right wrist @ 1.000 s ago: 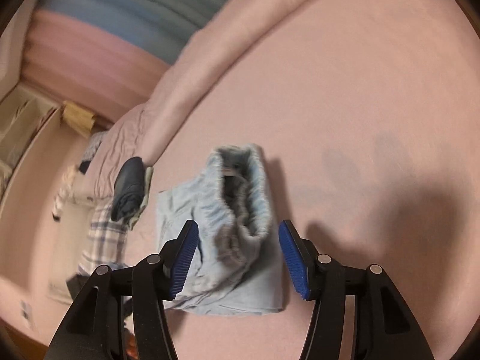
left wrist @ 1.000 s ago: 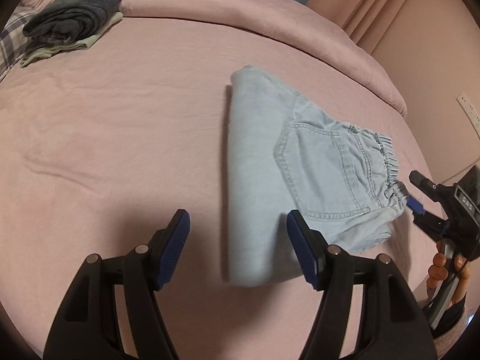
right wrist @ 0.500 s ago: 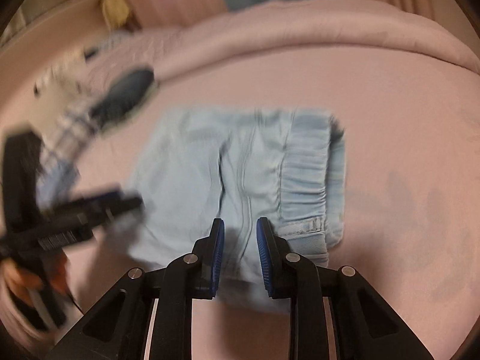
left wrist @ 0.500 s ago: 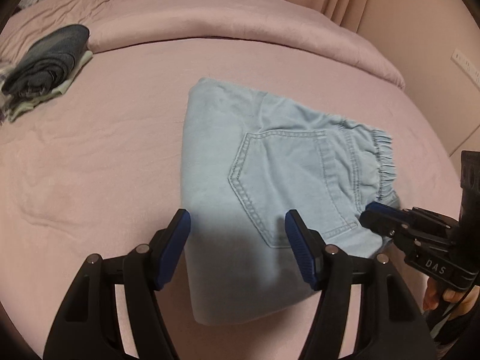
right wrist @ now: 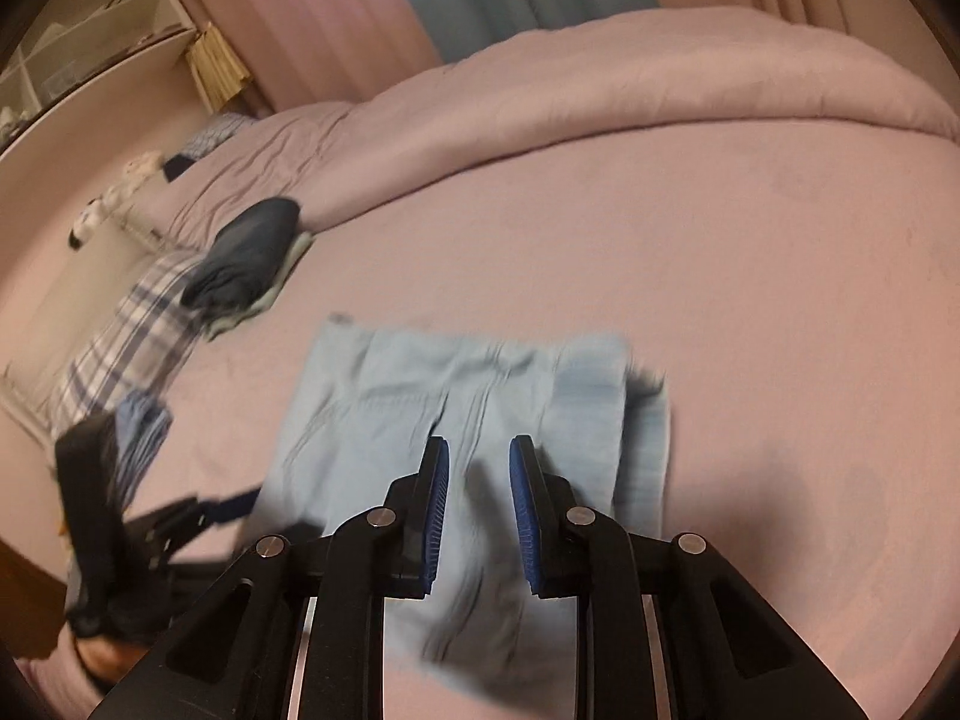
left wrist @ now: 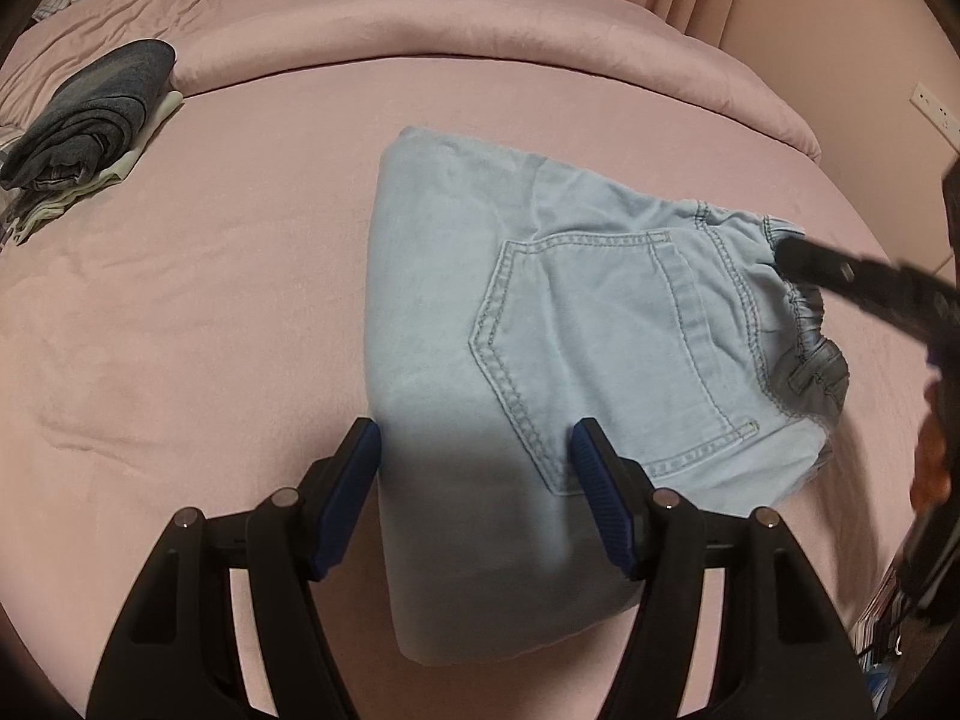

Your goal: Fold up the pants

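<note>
The light blue denim pants (left wrist: 540, 360) lie folded on the pink bed (left wrist: 210, 300), back pocket up, elastic waistband to the right. My left gripper (left wrist: 477, 456) is open and hovers over the near left part of the pants. My right gripper (right wrist: 477, 468) has its jaws partly closed, with pants fabric (right wrist: 468, 420) between and below the pads; the view is blurred and I cannot tell if they grip it. In the left wrist view the right gripper's tip (left wrist: 798, 255) rests at the waistband.
A folded stack of dark clothes (left wrist: 90, 120) sits at the far left of the bed, also in the right wrist view (right wrist: 246, 258). A plaid cloth (right wrist: 120, 336) lies beside it. A rolled pink duvet (left wrist: 480, 18) runs along the back. A wall socket (left wrist: 933, 108) is at right.
My left gripper moved closer over the pants. My right gripper swung round to the waistband, narrowed its jaws from wide open, and now stands slightly wider than half a second ago.
</note>
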{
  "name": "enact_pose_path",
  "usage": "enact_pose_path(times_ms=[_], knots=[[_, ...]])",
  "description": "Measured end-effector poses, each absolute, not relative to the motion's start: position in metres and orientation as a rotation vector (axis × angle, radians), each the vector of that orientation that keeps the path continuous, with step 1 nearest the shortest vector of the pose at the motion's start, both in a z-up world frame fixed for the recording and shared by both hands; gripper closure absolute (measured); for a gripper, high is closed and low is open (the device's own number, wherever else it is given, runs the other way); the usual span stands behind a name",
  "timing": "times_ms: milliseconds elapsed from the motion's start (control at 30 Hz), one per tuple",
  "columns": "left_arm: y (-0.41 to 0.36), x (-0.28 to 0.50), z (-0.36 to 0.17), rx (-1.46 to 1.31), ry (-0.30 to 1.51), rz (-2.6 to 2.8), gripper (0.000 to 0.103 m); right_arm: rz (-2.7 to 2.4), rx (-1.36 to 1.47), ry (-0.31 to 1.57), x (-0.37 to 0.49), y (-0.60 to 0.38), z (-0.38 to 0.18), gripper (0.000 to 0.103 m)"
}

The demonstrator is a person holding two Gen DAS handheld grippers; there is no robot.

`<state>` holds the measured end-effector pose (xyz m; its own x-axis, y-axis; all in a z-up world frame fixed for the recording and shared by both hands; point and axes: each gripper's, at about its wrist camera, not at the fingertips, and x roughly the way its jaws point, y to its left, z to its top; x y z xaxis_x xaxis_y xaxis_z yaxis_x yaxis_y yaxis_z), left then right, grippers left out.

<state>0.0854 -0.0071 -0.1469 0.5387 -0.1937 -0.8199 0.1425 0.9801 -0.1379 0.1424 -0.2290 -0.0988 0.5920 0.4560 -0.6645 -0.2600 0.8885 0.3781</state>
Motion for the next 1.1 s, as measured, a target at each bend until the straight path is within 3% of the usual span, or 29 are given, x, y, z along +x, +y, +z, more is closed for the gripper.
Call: enact_pose_path(times_ms=[367,767,967,1100], knots=[[-0.01,0.089,-0.15,-0.062,0.989,-0.205,0.035,0.305,0.159,0.91,0.172,-0.218,-0.128,0.08],[-0.009,0.09,-0.151,-0.069,0.989,-0.212,0.035,0.447,0.071,0.819,0.109,-0.216,-0.085,0.08],[-0.009,0.087,-0.155,-0.081,0.996,-0.215,0.034,0.429,-0.06,0.956,0.093,-0.196,-0.13,0.08],[-0.009,0.084,-0.153,-0.089,0.996,-0.212,0.034,0.431,-0.012,0.945,0.095,-0.201,-0.128,0.08]])
